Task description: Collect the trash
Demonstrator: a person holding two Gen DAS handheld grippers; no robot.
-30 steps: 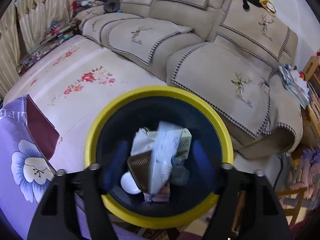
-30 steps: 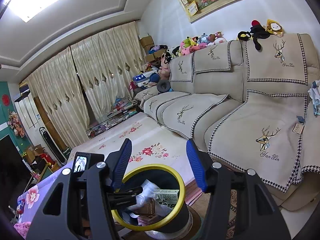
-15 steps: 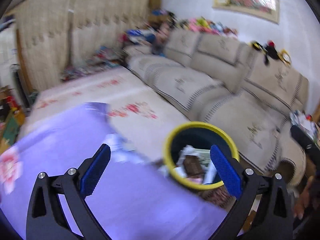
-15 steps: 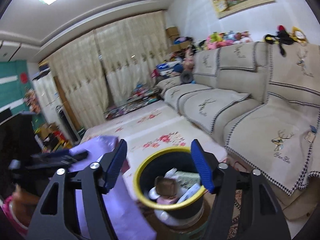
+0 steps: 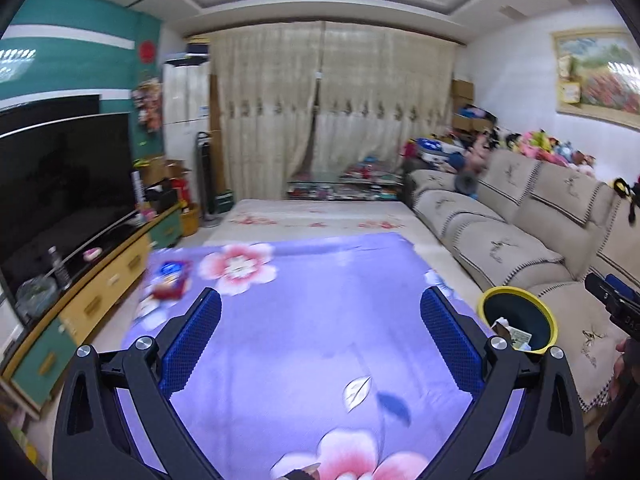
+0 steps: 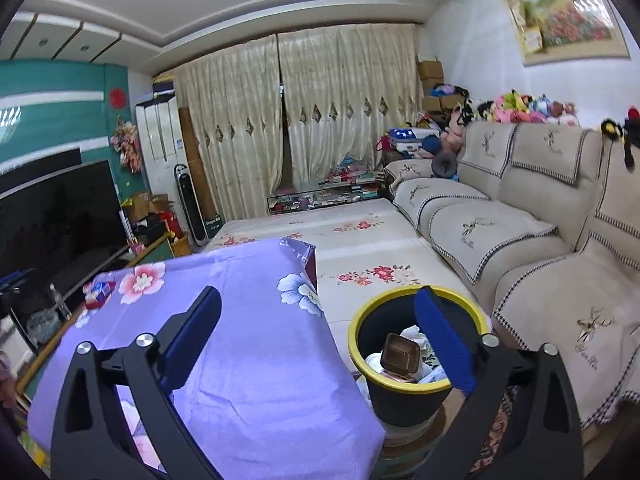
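Left wrist view: my left gripper [image 5: 320,334] spread, empty; wrapper [image 5: 169,280] far-left on the cloth [image 5: 320,320].
Right gripper [image 6: 318,334]: jaws opening, empty, over the bin [image 6: 400,396].

a counter [image 5: 320,320] draped in a purple cloth printed with pink and white flowers fills the near view. near its far left corner lies a blurred red, white and blue packet [image 5: 170,280], the only loose item visible on the cloth. beside the counter's right edge, lower down, a yellow-rimmed dark bin [image 6: 404,392] stands on a round base and holds trash.
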